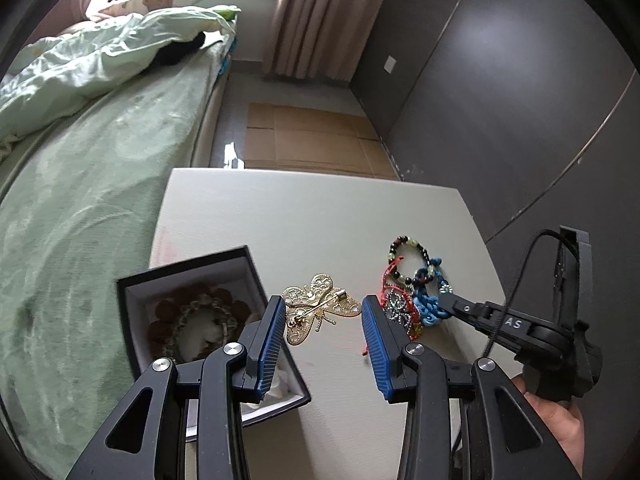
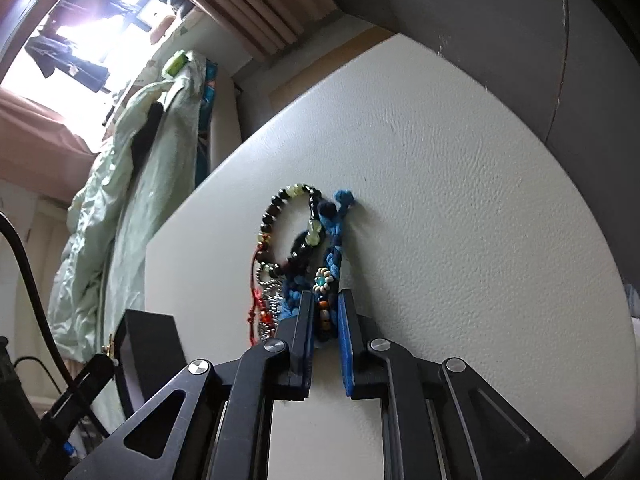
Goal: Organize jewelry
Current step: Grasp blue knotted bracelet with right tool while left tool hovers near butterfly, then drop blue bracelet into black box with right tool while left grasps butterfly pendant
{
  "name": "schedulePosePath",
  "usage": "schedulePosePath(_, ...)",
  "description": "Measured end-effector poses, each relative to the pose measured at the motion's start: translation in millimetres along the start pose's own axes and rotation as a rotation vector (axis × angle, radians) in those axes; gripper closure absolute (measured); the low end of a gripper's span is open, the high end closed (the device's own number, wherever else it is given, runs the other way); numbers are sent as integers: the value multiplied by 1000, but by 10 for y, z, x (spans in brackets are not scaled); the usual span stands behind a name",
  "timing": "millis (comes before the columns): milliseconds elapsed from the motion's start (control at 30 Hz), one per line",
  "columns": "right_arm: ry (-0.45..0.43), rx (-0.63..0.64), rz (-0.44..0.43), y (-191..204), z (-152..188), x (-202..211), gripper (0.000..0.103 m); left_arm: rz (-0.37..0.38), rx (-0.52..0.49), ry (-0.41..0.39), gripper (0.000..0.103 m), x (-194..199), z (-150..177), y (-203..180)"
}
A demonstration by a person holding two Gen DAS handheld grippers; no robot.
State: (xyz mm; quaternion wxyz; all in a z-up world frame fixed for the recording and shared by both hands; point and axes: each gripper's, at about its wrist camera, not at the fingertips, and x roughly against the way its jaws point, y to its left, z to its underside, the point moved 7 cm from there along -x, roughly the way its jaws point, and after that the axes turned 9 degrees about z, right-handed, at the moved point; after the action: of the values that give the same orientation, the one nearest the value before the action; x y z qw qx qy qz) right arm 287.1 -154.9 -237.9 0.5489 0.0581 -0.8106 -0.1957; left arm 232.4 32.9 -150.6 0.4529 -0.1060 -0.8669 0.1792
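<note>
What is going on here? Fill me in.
A person is sorting jewelry on a white table with two hand-held tongs. The right tongs have nearly closed around a beaded strand at the edge of a tangled bracelet pile; whether they grip it yet is unclear. The left tongs are open, hovering over a gold butterfly brooch lying on the table. An open black box to the left already holds beaded bracelets.
</note>
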Motion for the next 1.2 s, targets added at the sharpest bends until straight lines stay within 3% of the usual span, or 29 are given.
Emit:
schedulePosePath(633, -188, 93, -180, 347, 48, 831, 92, -47, 81, -96, 62, 546, 44, 408)
schedulePosePath(1000, -221, 215, -284, 790, 291, 953, 92, -63, 124, -38, 61, 428, 194, 546)
schedulePosePath(1067, -224, 233, -302, 878, 347, 957, 92, -50, 150, -11, 50, 371, 222, 581)
schedulePosePath(1200, -218, 269, -336, 1062, 467, 931, 92, -42, 174, -38, 41, 445, 217, 622)
